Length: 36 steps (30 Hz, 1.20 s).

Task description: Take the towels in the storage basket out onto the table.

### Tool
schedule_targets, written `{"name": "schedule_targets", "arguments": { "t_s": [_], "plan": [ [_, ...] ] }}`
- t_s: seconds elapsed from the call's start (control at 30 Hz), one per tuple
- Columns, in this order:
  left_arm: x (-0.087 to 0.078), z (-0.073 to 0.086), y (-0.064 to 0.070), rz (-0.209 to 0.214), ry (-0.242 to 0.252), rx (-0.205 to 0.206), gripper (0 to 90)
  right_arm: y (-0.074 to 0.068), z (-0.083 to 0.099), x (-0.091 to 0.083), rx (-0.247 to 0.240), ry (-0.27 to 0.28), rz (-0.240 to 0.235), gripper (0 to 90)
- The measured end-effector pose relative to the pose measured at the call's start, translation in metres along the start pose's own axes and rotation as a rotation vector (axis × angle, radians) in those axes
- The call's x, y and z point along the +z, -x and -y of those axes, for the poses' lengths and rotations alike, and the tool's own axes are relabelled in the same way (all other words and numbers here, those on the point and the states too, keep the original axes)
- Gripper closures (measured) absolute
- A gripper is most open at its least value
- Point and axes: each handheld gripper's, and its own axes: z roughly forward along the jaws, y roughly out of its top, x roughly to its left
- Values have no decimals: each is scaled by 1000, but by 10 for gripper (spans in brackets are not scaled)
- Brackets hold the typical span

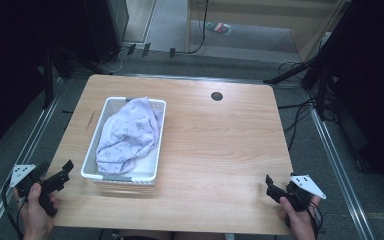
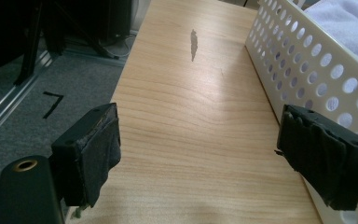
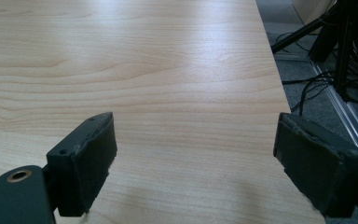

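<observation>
A white perforated basket [image 1: 156,131] stood on the left half of the wooden tabletop [image 1: 220,150], holding a crumpled lilac printed cloth [image 1: 127,134]. No legible writing was visible. The left claw [image 1: 62,172] hovered, jaws spread and empty, just beside the basket's near-left corner. The right claw [image 1: 271,187] sat open at the near-right edge.

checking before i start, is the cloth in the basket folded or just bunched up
Bunched up: the pale cloth lies crumpled in the white basket, unfolded.
</observation>
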Motion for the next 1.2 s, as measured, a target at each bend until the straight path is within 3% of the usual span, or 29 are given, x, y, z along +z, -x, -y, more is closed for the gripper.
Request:
{"name": "schedule_targets", "arguments": {
  "t_s": [0.2,0.47,0.67,0.7,0.83,0.9,1.03,1.2],
  "plan": [
    [-3,-2,-4,-2,-9,-26,137,1,-1,1,8,6,11,140],
    [-14,-20,3,23,19,-11,102,3,-1,2,39,19,16,155],
    [-17,-32,18,47,-4,45,56,2,-1,2,27,17,15,154],
    [-18,-37,27,44,-16,79,44,2,-1,1,25,16,-3,150],
    [-19,-44,38,35,-33,117,43,1,-1,0,19,23,-12,148],
    [-15,-51,49,30,-66,152,39,2,0,0,16,25,-13,146],
    [-10,-58,58,41,-96,176,29,2,0,0,17,23,-14,137],
    [0,-73,76,57,-174,209,18,1,0,0,11,14,-20,136]
  ]
}}
